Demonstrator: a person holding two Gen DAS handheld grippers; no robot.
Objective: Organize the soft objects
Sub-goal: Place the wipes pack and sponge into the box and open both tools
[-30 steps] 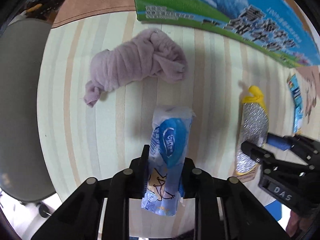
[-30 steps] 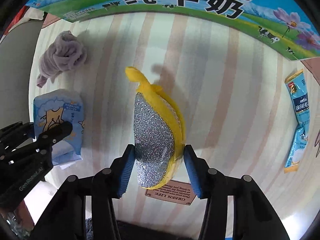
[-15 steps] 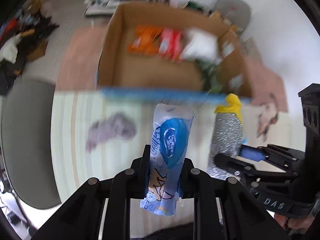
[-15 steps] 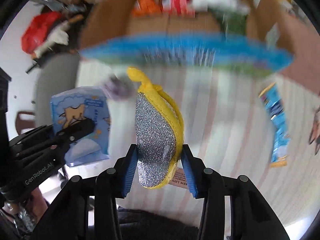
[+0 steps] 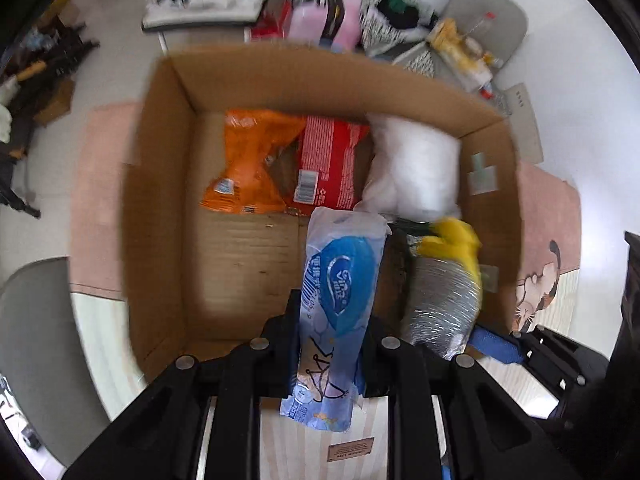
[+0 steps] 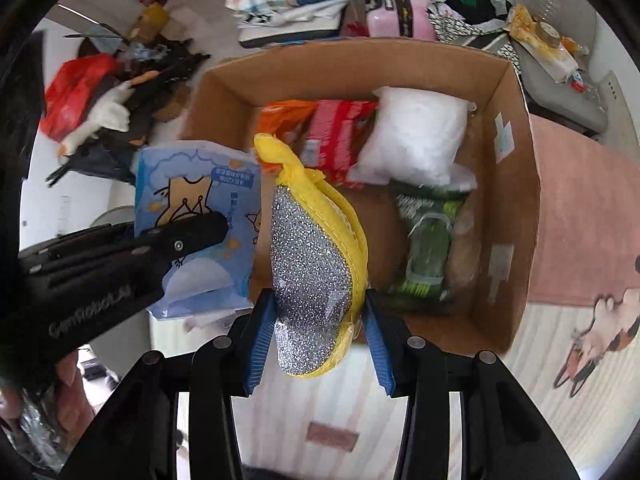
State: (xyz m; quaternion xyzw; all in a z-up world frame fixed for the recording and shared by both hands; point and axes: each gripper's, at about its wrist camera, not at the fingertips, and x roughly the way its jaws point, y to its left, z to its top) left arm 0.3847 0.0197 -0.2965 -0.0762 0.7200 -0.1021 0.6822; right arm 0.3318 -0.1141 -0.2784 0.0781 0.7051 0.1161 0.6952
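Note:
My left gripper (image 5: 330, 336) is shut on a light blue tissue pack (image 5: 338, 300) and holds it over the near edge of an open cardboard box (image 5: 160, 184). Just to its right, my right gripper (image 6: 316, 332) is shut on a silver glitter scrubber with yellow trim (image 6: 316, 264), also above the box's (image 6: 516, 184) near side. The scrubber (image 5: 444, 288) and right gripper (image 5: 520, 350) show at the right of the left wrist view. In the right wrist view the tissue pack (image 6: 200, 216) and left gripper (image 6: 120, 256) sit at the left.
Inside the box lie an orange bag (image 5: 250, 160), a red pack (image 5: 330, 164), a white fluffy bag (image 5: 416, 164) and a green bag (image 6: 428, 248). The striped table (image 6: 500, 392) is under me. Clothes, bags and a grey chair (image 5: 480, 20) crowd the floor beyond.
Both grippers rose off the striped table with their items and moved forward over the cardboard box. The purple cloth and the blue sachets have dropped out of view.

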